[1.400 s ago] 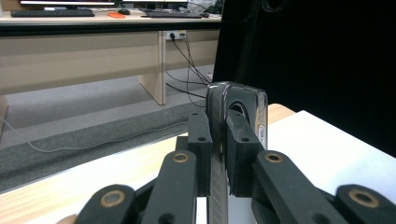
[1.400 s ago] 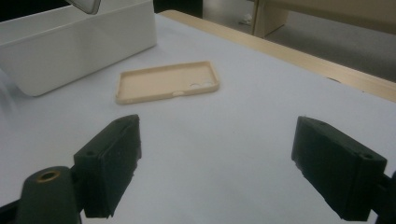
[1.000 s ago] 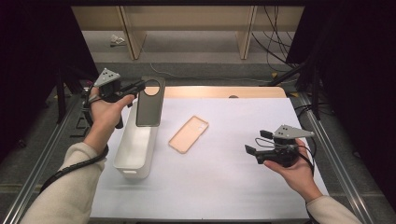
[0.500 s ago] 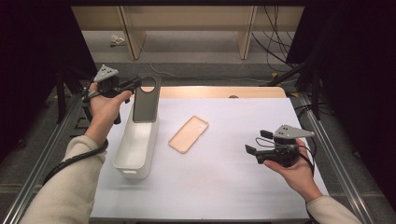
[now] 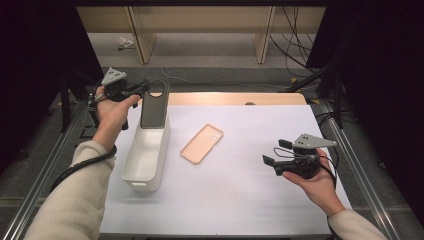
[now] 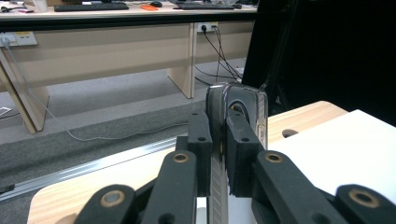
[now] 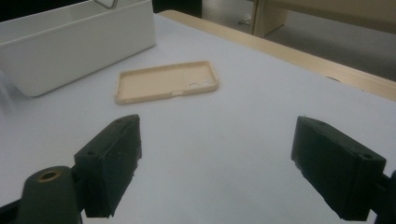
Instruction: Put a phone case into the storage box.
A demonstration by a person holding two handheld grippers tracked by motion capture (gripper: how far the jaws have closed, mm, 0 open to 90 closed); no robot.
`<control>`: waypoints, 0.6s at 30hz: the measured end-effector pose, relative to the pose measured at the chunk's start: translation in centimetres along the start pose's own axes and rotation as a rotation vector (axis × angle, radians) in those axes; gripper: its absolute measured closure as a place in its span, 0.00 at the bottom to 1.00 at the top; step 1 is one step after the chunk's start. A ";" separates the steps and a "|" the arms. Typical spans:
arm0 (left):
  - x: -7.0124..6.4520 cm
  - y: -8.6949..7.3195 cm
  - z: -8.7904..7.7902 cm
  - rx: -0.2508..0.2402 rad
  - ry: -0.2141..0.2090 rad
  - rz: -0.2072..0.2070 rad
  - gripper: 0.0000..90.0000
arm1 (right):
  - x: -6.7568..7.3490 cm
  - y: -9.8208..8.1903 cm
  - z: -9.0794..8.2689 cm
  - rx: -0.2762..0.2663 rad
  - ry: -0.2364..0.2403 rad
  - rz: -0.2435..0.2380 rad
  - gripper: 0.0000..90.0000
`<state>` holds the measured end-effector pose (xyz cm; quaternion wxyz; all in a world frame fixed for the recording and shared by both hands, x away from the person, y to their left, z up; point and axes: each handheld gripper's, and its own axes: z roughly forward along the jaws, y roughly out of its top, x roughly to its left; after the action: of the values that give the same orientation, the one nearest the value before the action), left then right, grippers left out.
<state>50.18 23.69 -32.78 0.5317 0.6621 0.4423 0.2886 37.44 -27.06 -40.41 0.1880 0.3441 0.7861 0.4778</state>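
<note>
My left gripper (image 5: 142,90) is shut on a dark grey phone case (image 5: 153,106), which hangs upright over the far end of a white rectangular bin (image 5: 146,152). In the left gripper view the case's edge (image 6: 238,100) stands pinched between the two black jaws of that gripper (image 6: 218,140). A beige phone case (image 5: 202,143) lies open side up on the white mat, right of the bin; it lies ahead of the right jaws too (image 7: 167,82). My right gripper (image 5: 272,159) hovers open at the right, nothing between its fingers (image 7: 212,158).
The white mat (image 5: 240,200) covers most of the wooden table (image 5: 225,98). Metal rails (image 5: 35,185) run along both sides. Beyond the far edge are a grey floor, desk legs (image 5: 140,35) and loose cables (image 5: 295,20).
My left gripper has carried the dark case a little left and slightly lower, so it now hangs over the bin's far end. The right gripper has stayed put.
</note>
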 end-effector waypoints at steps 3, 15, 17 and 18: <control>0.3 0.0 0.1 0.004 0.006 0.000 0.91 | 0.0 0.0 0.0 -0.002 0.000 0.000 0.19; 0.7 -0.2 0.8 0.021 0.013 0.023 0.91 | 0.0 0.0 0.0 0.002 0.000 0.001 0.19; 0.8 -0.2 1.0 0.023 0.017 0.025 0.91 | 0.0 0.0 0.0 -0.003 0.001 0.002 0.19; 0.9 -0.3 1.0 0.022 0.019 0.022 0.91 | 0.0 0.0 0.0 -0.003 0.001 0.002 0.19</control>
<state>51.36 24.03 -33.39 0.5170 0.6701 0.4430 0.2959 37.45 -27.09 -40.42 0.1877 0.3441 0.7852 0.4794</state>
